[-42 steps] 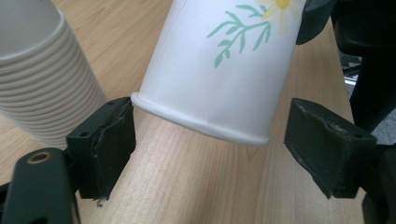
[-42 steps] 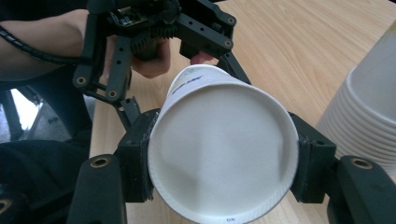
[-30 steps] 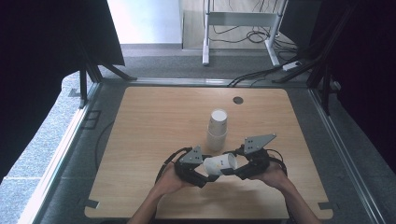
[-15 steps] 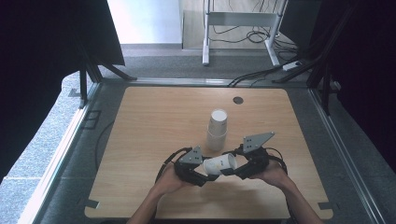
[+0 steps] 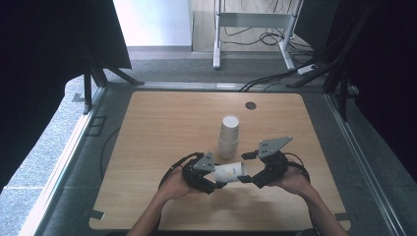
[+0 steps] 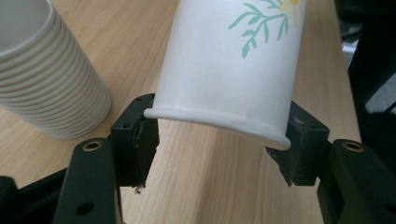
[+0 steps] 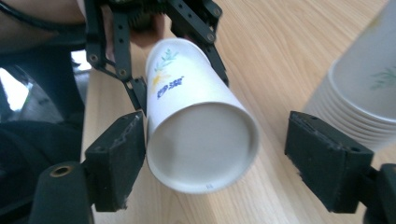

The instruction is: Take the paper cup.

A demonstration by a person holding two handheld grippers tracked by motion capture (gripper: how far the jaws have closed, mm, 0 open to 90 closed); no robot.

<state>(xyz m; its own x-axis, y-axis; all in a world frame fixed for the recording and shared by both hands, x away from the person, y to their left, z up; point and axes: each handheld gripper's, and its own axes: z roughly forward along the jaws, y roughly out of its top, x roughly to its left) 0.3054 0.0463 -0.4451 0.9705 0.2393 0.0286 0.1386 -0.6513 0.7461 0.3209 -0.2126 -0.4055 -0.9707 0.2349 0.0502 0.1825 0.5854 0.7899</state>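
Paper cup (image 5: 230,172) level, left tongs (image 5: 216,178) clamped

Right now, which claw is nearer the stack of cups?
Right. The right claw sits just below-right of the stack of cups; the left claw, holding the single cup, sits slightly farther off.

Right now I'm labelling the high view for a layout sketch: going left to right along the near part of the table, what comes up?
Left hand → left gripper → paper cup lying sideways → right gripper → right hand.
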